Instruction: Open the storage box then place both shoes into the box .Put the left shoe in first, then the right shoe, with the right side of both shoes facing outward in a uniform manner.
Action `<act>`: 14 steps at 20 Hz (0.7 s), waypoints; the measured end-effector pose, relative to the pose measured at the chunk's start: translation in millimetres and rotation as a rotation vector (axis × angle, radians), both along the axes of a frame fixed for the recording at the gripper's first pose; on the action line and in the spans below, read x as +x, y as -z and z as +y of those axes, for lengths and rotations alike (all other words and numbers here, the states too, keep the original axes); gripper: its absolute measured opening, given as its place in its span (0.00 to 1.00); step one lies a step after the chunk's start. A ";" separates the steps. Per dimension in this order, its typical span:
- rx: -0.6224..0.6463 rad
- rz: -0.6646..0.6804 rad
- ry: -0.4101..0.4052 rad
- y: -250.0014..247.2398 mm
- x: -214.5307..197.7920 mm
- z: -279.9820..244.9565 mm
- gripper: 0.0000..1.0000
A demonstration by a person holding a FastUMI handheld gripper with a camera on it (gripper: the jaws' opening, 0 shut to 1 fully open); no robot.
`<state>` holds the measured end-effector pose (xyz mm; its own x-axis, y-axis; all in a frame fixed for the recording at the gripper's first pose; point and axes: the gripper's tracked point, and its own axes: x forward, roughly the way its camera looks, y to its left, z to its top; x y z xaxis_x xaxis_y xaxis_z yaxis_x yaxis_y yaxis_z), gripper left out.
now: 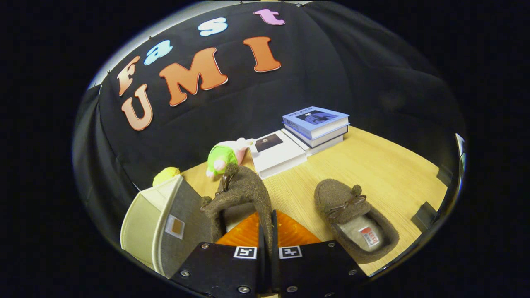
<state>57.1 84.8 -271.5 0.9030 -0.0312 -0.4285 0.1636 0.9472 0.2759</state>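
My gripper (267,231) is shut on a brown fuzzy shoe (244,192), both fingers pinching the side wall of its opening. The shoe hangs lifted above the table, toe pointing away, pom-pom and bow at its tip. Left of the fingers stands the storage box (163,225), cream and grey, with its lid (143,221) swung up and open. The second brown shoe (354,219) lies flat on the wooden table (389,169) to the right of the fingers, opening up, with a light lining and a red label inside.
Beyond the held shoe lie a green and pink plush toy (223,159) and a yellow ball (165,174) behind the box. A white book (275,151) and a stack topped by a blue book (316,120) sit at the back. The table's edge runs close on the right.
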 end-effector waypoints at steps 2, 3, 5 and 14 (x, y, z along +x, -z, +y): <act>0.013 -0.028 0.000 -21.4 -3.5 8.0 0.05; 0.021 -0.049 -0.003 -34.6 -4.2 13.9 0.05; 0.026 -0.082 -0.007 -58.2 -4.3 26.0 0.05; 0.065 -0.118 -0.120 -105.2 2.9 128.1 0.05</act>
<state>60.1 212.8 -166.2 0.9425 0.1047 -0.3173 0.0130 0.9374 0.3480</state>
